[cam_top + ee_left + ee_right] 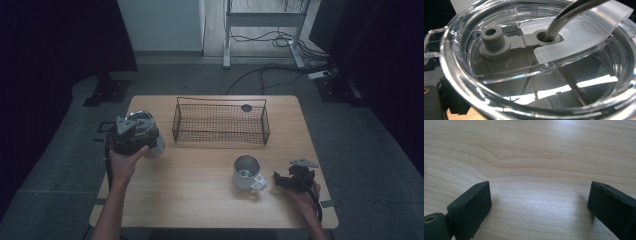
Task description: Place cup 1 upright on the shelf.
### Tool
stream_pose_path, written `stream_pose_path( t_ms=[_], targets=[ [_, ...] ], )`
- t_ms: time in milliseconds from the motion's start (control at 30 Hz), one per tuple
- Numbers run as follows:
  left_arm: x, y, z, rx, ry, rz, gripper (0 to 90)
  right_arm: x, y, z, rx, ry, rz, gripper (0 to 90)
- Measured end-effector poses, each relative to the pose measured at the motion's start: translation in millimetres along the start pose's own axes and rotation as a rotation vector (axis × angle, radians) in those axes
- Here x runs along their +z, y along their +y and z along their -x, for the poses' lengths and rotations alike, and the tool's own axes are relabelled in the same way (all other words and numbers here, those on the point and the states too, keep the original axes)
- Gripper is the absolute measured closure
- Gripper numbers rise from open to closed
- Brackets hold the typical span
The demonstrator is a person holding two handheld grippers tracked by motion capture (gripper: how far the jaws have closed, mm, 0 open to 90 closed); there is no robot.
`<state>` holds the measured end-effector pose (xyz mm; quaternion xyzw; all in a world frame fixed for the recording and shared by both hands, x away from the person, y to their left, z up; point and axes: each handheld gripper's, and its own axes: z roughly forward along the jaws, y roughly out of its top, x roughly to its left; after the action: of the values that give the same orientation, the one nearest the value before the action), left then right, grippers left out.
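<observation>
Tumbler (150, 135) with clear lid (534, 62) and straw sits in my left tool (131, 136) at the worktop's (200, 195) left; right tool (292, 179) gapes empty beside the mug (246, 172). Wire basket (220, 121) holds nothing yet, so I judge little done.

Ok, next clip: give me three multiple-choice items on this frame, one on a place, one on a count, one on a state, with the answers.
1. Where does the wire basket sit on the table?
A. far side, middle
B. near right corner
C. near left corner

2. How many metal cups are in the high view?
A. one
B. two
C. four

3. How is the right claw?
A. shut on a cup
B. open over bare wood
C. shut on the basket

Answers: 1 A, the basket stands along the far edge; 2 B, a tumbler at the left claw and a handled mug; 3 B, jaws apart, only tabletop between them.
</observation>
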<state>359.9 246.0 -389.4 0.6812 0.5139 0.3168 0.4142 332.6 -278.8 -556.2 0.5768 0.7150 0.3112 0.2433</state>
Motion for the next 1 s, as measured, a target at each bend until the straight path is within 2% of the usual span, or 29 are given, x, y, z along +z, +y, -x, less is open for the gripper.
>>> stream_pose_path(
  t_ms=[1000],
  targets=[
    [-1.1,28.2,17.3,0.014,-0.028,0.023,4.3,-0.2,0.0,-0.1,0.003,-0.003,0.000,5.4]
  ],
)
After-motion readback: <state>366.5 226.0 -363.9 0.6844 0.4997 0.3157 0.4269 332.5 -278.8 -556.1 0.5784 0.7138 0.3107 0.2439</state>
